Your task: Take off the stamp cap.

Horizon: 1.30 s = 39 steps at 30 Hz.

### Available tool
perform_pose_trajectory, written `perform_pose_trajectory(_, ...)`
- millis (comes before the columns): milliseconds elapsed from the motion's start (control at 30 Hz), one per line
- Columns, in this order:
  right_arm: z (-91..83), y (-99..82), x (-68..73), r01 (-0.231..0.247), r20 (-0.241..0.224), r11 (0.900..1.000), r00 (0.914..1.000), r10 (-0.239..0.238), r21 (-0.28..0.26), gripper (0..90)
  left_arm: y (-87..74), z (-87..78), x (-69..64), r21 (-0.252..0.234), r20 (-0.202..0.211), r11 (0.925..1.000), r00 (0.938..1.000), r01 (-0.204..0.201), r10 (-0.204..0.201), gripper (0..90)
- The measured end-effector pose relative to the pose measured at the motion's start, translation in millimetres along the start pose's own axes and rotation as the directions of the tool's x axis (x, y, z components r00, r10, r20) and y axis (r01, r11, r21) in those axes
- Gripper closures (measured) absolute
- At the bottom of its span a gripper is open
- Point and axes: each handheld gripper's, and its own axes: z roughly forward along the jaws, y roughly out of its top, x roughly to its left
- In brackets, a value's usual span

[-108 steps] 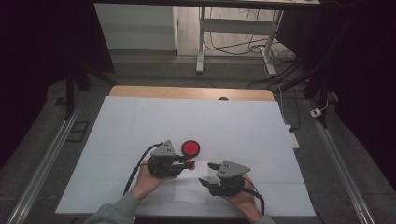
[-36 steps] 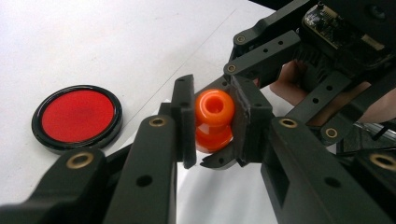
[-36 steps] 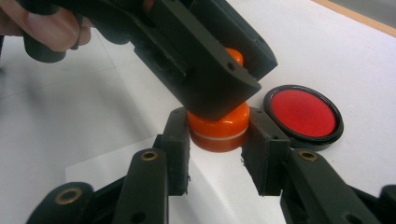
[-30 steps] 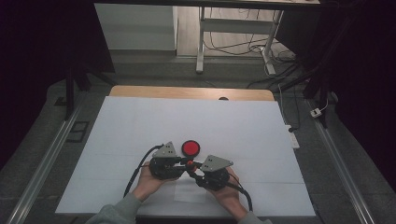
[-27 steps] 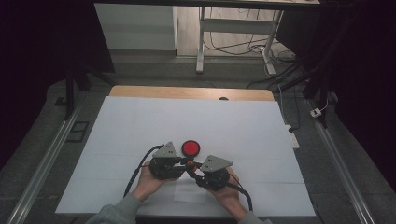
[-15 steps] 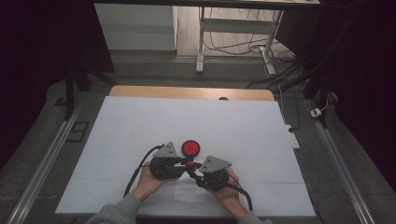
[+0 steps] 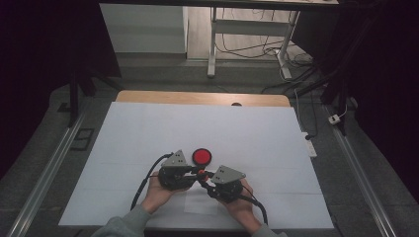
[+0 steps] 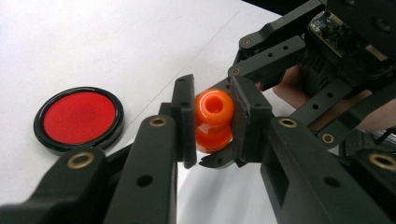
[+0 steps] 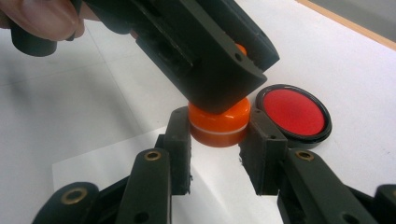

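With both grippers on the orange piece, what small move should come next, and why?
Probably twist the right gripper to unscrew. Its jaws flank the orange cap, the left gripper clamps the orange upper part, and a seam line rings the cap.

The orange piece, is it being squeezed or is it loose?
Squeezed. In the left gripper view the left hand-held gripper has both jaws pressed against the orange piece. The right hand-held gripper flanks its bottom part; contact there is unclear.

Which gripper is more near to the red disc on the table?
Left. In the high view, the left gripper sits just below-left of the red disc. The right gripper comes from farther right; both meet at an orange piece.
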Motion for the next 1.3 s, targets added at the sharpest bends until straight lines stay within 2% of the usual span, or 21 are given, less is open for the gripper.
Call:
perform_pose_trajectory(667,-0.6,-0.7,-0.6,-0.01,-0.009,0.9999,0.9999,0.01,-0.01,64.3,0.0,-0.4,0.2,-0.005,0.004,1.0,1.0,0.003,-0.003,72.6)
perform_pose_trajectory(1300,-1.0,-0.7,-1.1,0.004,-0.012,1.0,0.9999,-0.004,-0.003,64.4,0.1,-0.4,-0.1,0.0,0.003,1.0,1.0,0.003,-0.003,72.6)
